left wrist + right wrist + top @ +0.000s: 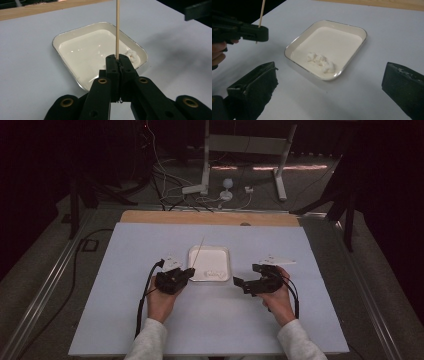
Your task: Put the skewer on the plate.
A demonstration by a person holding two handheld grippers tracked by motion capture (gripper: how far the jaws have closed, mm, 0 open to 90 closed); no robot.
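thin wooden skewer (117,27) stands upright, over white tray (60,38) with white lumps (321,61)

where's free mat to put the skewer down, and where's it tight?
Free: the mat left of the left tongs, the strip between the tray and the wooden edge, and the near mat between the forearms. Tight: the tray's near corners, with the skewer held at one, the right tongs beside the other.

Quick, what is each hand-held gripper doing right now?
Left hand-held gripper: closed on a thin wooden skewer.
Right hand-held gripper: open, holding nothing.
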